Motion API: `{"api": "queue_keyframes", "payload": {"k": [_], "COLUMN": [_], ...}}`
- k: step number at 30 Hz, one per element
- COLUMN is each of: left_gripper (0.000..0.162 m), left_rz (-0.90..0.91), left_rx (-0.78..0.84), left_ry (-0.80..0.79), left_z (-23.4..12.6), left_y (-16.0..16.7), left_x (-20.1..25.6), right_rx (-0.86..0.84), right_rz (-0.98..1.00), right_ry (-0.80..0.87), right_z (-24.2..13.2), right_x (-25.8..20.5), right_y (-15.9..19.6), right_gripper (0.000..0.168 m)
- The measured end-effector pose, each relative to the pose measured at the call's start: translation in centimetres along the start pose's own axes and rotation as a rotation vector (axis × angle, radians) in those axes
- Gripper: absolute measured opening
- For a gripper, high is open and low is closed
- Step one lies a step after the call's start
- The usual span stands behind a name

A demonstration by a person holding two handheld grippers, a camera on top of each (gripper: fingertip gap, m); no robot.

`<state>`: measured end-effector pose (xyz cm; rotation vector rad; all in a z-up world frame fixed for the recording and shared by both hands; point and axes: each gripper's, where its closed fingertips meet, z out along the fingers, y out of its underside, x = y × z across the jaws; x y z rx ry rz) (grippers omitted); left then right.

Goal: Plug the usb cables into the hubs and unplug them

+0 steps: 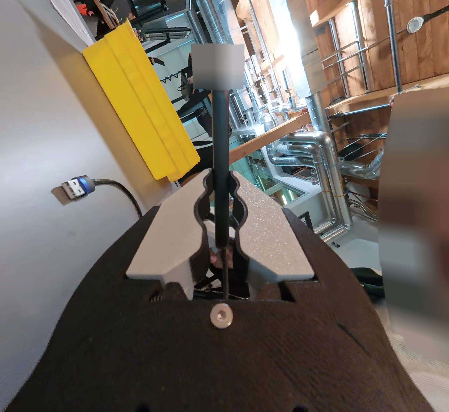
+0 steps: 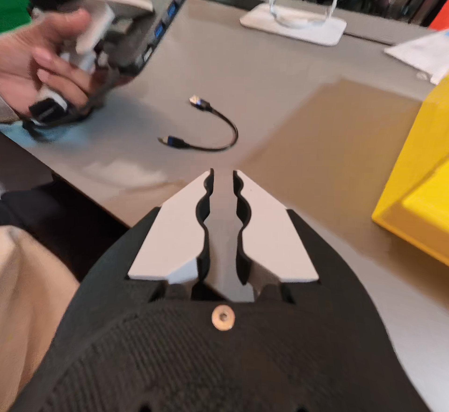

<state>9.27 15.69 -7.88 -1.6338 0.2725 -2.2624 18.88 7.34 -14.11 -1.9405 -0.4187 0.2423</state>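
My left gripper (image 1: pixel 220 174) is shut on a slim dark USB hub (image 1: pixel 220 133), seen edge-on and held up off the table. In the right wrist view a hand (image 2: pixel 36 60) holds that gripper at the upper left, blurred, with the grey hub (image 2: pixel 167 11) showing blue ports. A short black USB cable (image 2: pixel 206 128) with blue-ringed plugs lies loose on the grey table (image 2: pixel 243 72). One of its plugs (image 1: pixel 75 187) shows left of my left gripper. My right gripper (image 2: pixel 223 172) is slightly open and empty, hovering near the table's front edge, short of the cable.
A yellow bin (image 2: pixel 418 193) stands at the right of the table and also shows in the left wrist view (image 1: pixel 141 108). A white stand base (image 2: pixel 291 21) sits at the back. Papers (image 2: pixel 425 55) lie at the far right. A beige sleeve (image 2: pixel 29 303) is at the lower left.
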Motion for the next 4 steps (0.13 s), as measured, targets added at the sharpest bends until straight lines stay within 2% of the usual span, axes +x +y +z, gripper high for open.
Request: {"api": "queue_keyframes", "payload": {"k": [2, 4], "left_gripper": [0.008, 0.008], "left_rz": [-0.028, -0.097], "left_rx": [-0.002, -0.015], "left_ry": [0.040, 0.153], "left_z": [-0.3, -0.7], "left_y": [0.1, 0.4], "left_x": [0.4, 1.9], "right_rx": [0.012, -0.021], "right_rz": [-0.013, -0.062], "right_ry": [-0.054, -0.067], "right_z": [1.9, 3.9], "right_x": [-0.5, -0.7], "right_y": [-0.9, -1.5], "right_gripper": [0.016, 0.017]}}
